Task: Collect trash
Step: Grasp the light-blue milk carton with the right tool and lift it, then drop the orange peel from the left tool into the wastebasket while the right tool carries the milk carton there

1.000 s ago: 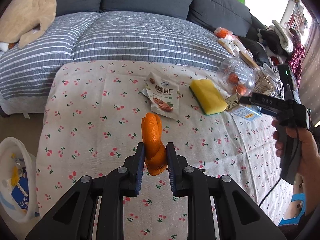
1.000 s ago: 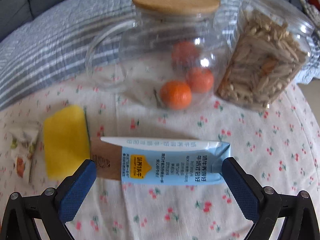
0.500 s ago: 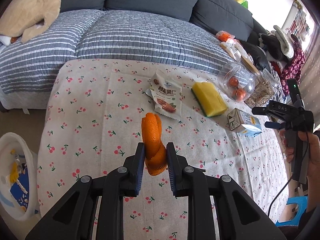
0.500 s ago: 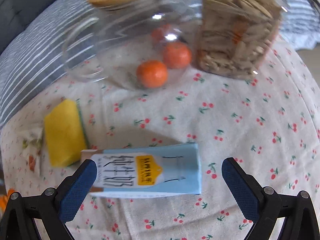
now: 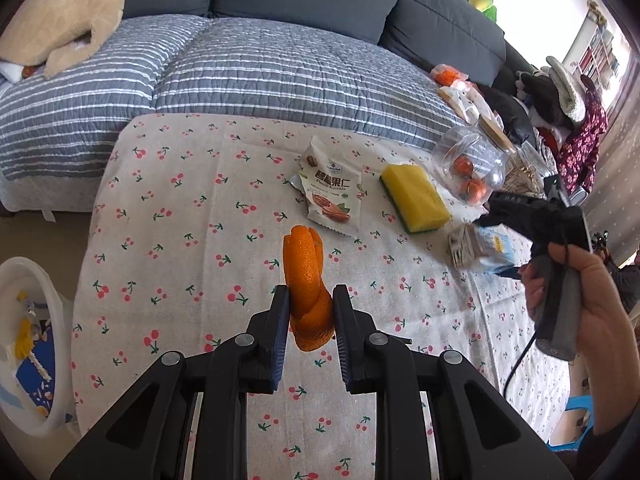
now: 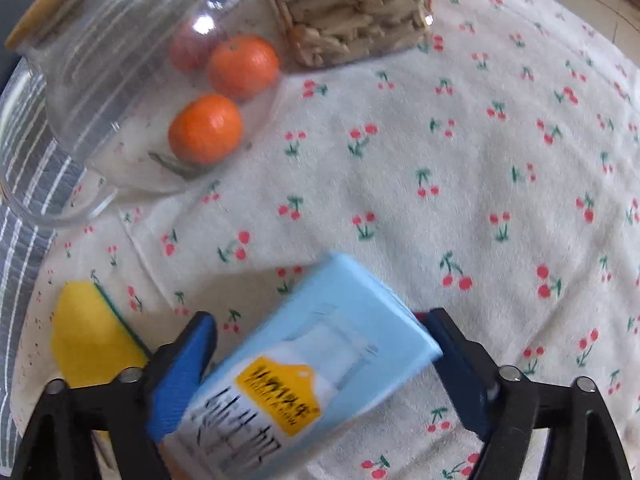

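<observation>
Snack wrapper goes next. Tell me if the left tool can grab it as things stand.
Probably not yet: the left tool is shut on orange peel. The snack wrapper lies uncovered on the tablecloth.

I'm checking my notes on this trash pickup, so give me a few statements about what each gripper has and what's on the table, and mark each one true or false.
1. The left gripper is shut on the orange peel. True.
2. The milk carton sits between the right gripper jaws. True.
3. The glass jar with the wooden lid holds lemons. False: it holds small oranges.
4. The yellow sponge is inside the white bin. False: it lies on the cherry-print cloth.
5. The snack packet lies on the cloth beside the sponge. True.
</observation>
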Tool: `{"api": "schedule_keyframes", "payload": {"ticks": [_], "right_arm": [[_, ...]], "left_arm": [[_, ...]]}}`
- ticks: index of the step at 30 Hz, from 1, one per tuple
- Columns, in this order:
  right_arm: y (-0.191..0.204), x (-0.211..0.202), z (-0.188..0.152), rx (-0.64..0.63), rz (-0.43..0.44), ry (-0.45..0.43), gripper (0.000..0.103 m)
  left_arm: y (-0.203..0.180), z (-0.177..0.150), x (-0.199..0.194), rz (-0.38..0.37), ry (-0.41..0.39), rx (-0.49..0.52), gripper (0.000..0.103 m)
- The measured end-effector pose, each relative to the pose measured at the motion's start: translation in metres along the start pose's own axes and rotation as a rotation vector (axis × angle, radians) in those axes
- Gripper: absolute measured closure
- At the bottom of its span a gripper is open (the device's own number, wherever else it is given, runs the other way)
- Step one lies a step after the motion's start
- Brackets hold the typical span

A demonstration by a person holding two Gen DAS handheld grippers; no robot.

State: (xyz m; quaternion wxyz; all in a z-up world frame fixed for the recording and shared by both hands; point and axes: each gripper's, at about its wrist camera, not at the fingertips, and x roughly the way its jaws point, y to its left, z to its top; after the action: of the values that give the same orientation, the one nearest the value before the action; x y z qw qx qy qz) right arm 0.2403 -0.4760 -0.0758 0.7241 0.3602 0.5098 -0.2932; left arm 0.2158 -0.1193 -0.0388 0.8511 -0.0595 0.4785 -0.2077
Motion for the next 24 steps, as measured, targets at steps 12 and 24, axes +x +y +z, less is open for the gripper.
{"api": "schedule_keyframes", "payload": {"ticks": [12, 24], "right_arm": [[0.002, -0.029, -0.053, -0.197, 0.08, 0.03, 0.048], [0.019, -0.077, -0.122, -0.452, 0.165, -0.025, 0.048]], "left_arm": [[0.02, -0.008, -0.024, -0.003, -0.02, -0.017, 0.08], [0.061, -0.024, -0.074, 0.002, -0.069, -0.056, 0.08]]}}
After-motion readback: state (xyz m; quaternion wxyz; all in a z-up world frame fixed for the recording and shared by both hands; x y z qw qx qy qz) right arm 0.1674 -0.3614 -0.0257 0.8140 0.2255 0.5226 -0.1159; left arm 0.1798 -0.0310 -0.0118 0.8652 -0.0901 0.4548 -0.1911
